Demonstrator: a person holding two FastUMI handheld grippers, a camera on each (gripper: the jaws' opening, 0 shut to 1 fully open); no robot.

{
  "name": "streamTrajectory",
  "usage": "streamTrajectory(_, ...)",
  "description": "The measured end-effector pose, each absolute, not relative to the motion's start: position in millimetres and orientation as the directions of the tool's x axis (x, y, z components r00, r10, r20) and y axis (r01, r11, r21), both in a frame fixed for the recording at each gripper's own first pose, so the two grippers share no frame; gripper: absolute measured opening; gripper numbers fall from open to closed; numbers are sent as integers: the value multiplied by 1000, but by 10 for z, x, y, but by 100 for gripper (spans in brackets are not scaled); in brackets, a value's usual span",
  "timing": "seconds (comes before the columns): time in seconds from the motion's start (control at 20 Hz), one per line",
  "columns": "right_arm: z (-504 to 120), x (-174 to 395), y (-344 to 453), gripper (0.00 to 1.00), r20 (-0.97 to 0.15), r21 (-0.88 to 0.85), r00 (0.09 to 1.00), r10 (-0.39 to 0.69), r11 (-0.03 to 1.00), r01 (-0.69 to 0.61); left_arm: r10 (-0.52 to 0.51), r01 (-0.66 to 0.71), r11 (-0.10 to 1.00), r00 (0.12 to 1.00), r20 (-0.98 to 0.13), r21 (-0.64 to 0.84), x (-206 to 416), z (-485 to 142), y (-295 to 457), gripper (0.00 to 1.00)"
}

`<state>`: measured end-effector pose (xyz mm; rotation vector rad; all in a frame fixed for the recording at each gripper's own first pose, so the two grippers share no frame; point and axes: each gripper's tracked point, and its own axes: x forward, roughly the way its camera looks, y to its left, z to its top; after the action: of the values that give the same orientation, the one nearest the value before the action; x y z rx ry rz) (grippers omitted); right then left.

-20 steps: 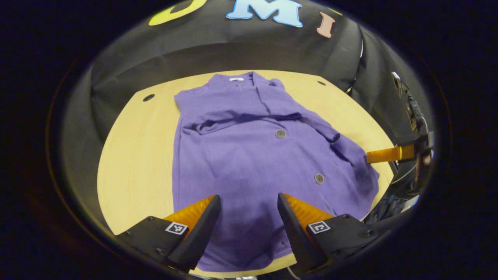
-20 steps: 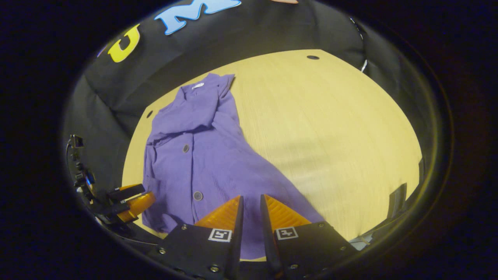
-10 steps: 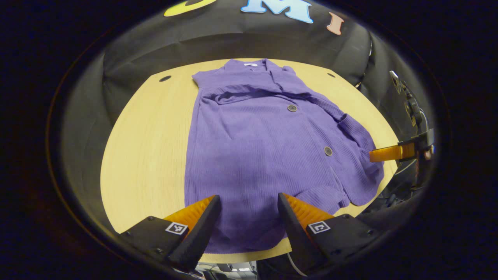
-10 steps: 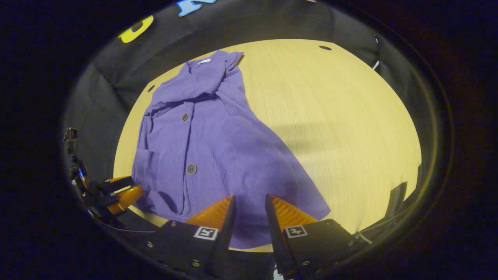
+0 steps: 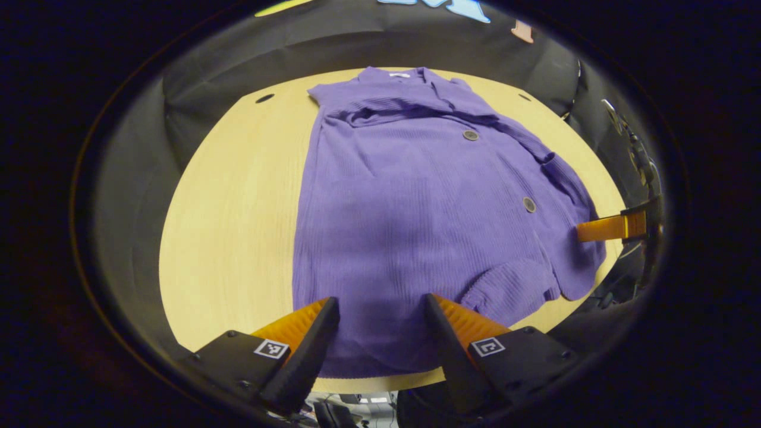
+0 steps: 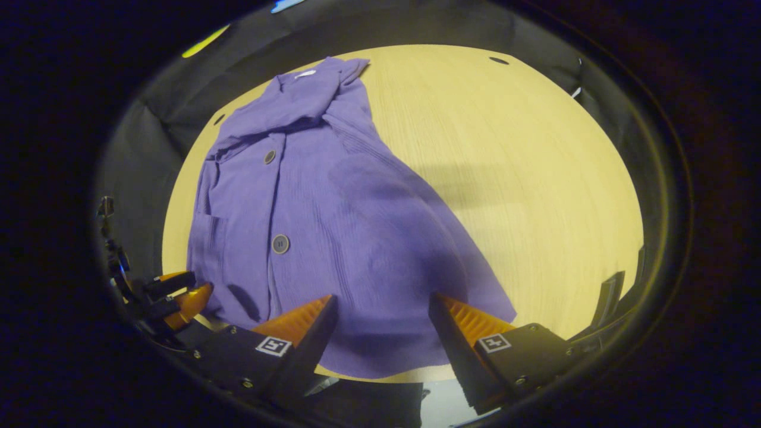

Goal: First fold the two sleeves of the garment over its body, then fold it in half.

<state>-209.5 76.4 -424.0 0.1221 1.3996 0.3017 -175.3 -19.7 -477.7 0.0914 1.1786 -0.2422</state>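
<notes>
**Purple cardigan lies flat, both grippers open above its hem**

A purple buttoned cardigan [image 5: 416, 202] lies spread on the light wooden surface [image 5: 232, 202]. Its collar points to the far side, and its hem is at the near edge of the surface. In the left gripper view, a sleeve [image 5: 404, 110] lies folded across the chest just below the collar. Two round buttons, the upper button [image 5: 470, 135] and the lower button [image 5: 529, 204], sit along the front of the cardigan. A patch pocket [image 5: 562, 178] is near its right edge.

The left gripper [image 5: 380, 315] hovers over the hem with its jaws wide apart, and it holds nothing. The cloth shows between the two fingers. Whether the tips touch the cloth, I cannot tell.

In the right gripper view, the right gripper [image 6: 383, 312] also stands wide open over the near part of the cardigan [image 6: 333, 214], with nothing between its fingers. The surface [image 6: 523, 178] is bare to the right of the cardigan. The left gripper [image 6: 178, 297] shows far off at the lower left, just beside the near left corner of the cardigan. In the left gripper view, one finger of the right gripper [image 5: 609, 227] reaches in from the right edge, next to the cardigan's side.
</notes>
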Motion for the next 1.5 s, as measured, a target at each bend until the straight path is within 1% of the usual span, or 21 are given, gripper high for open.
streamTrajectory(0.1, -4262, -2108, 769, 98, -961, 223, 129, 245, 961, -165, -138, 241, 969, 356, -924, -52, -1757, -4780, -201, 95)
streamTrajectory(0.2, -4285, -2142, 758, 98, -975, 167, 106, 194, 961, -222, -138, 247, 968, 351, -926, -51, -1766, -4786, -211, 96)
streamTrajectory(0.3, -4285, -2158, 742, 98, -987, 109, 82, 138, 952, -287, -138, 256, 966, 346, -928, -48, -1780, -4787, -214, 96)
streamTrajectory(0.4, -4271, -2145, 741, 98, -992, 106, 42, 123, 955, -277, -136, 259, 965, 333, -933, -48, -1784, -4784, -220, 96)
streamTrajectory(0.45, -4267, -2150, 745, 94, -993, 109, 16, 117, 958, -264, -133, 259, 965, 325, -936, -47, -1787, -4790, -222, 96)
streamTrajectory(0.5, -4268, -2158, 746, 98, -994, 106, -3, 110, 958, -265, -131, 257, 965, 316, -940, -48, -1784, -4796, -219, 96)
streamTrajectory(0.65, -4268, -2157, 744, 98, -995, 102, -47, 93, 959, -265, -116, 246, 968, 273, -955, -47, -1793, -4802, -222, 98)
streamTrajectory(0.95, -4281, -2144, 737, 97, -995, 98, -60, 85, 958, -269, -94, 219, 974, 193, -977, -51, -1736, -4830, -228, 96)
streamTrajectory(1.0, -4291, -2146, 741, 98, -994, 100, -65, 86, 957, -271, -94, 213, 976, 194, -976, -52, -1704, -4839, -235, 95)
streamTrajectory(1.15, -4269, -2119, 783, 95, -993, 103, -78, 85, 955, -278, -104, 208, 977, 219, -970, -58, -1619, -4829, -290, 72)
streamTrajectory(1.2, -4263, -2131, 797, 85, -993, 105, -83, 85, 953, -285, -112, 205, 977, 232, -966, -64, -1586, -4822, -303, 64)
streamTrajectory(1.25, -4262, -2128, 821, 80, -993, 106, -82, 86, 950, -294, -118, 197, 978, 240, -964, -71, -1574, -4824, -320, 55)
streamTrajectory(1.3, -4268, -2146, 847, 67, -993, 108, -83, 87, 949, -297, -120, 198, 978, 239, -964, -72, -1553, -4831, -331, 43)
streamTrajectory(1.35, -4255, -2147, 868, 62, -992, 111, -82, 90, 947, -302, -131, 200, 976, 233, -964, -84, -1546, -4839, -354, 31)
streamTrajectory(1.4, -4262, -2132, 909, 47, -992, 118, -74, 100, 947, -298, -131, 190, 978, 240, -962, -86, -1521, -4838, -371, 24)
streamTrajectory(1.45, -4272, -2126, 910, 36, -993, 114, -75, 95, 948, -298, -132, 196, 977, 229, -964, -87, -1532, -4843, -373, 17)
streamTrajectory(1.5, -4273, -2150, 933, 25, -992, 121, -70, 104, 947, -299, -133, 185, 979, 234, -963, -90, -1518, -4863, -386, 14)
